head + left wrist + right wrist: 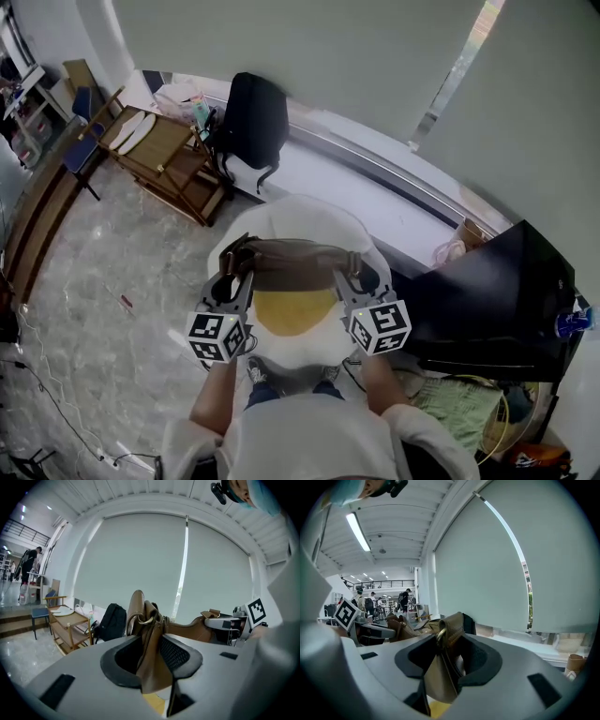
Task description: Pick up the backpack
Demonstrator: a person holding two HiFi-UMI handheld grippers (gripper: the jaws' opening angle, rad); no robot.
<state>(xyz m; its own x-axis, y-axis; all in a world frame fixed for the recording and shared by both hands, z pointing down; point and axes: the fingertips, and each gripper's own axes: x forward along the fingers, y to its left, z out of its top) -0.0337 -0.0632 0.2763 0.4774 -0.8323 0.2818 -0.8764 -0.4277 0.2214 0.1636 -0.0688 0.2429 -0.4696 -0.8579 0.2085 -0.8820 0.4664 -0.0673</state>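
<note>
Forearms (pixel 217 398) are flanking the backpack (pixel 292 281) so it's hanging level between them, over the white round table (pixel 309 214). It's showing brown leather up top and a yellow panel below. Left gripper (pixel 236 270) and right gripper (pixel 352 272) are each clamping a brown strap (pixel 151 667), with a metal ring (pixel 145 619) just past the pads.

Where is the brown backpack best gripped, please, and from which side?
Grip the backpack by the flat leather strap tabs at its metal rings, one end per gripper, coming from the person's side. The tabs are thin enough for the jaws, as the left gripper and right gripper show; two holds likely keep it level.
</note>
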